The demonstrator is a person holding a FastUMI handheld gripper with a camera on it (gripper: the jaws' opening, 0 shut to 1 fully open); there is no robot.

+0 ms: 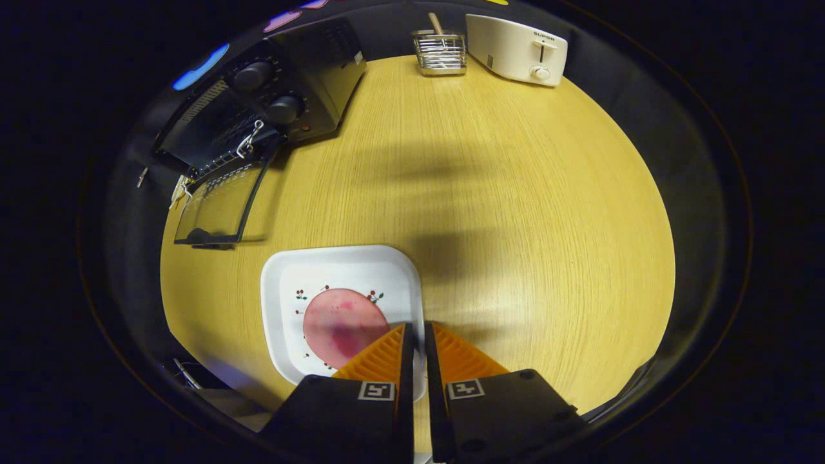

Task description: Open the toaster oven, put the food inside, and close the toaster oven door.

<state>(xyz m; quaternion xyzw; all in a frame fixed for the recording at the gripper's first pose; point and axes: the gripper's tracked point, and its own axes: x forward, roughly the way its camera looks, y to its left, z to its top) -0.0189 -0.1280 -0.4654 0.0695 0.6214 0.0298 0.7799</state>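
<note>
Since the toaster oven door is already dropped open, flat over the desk w/ the rack showing behind it, you're basically at the food step. The food is that thin pink round slice, looks like ham or similar, lying flat on the white square plate just ahead of the gripper. Jaws are pressed nearly together w/ nothing between them, tips hovering over the plate's near right edge right next to the slice.

Imo the slice will be light, floppy and prob a bit slick, so pinch it by the rim nearest you and expect it to droop. Desk is smooth light wood grain, lots of bare room btw plate and oven. Beyond that sit a wire utensil holder and a white pop-up toaster, well apart from your path.
</note>
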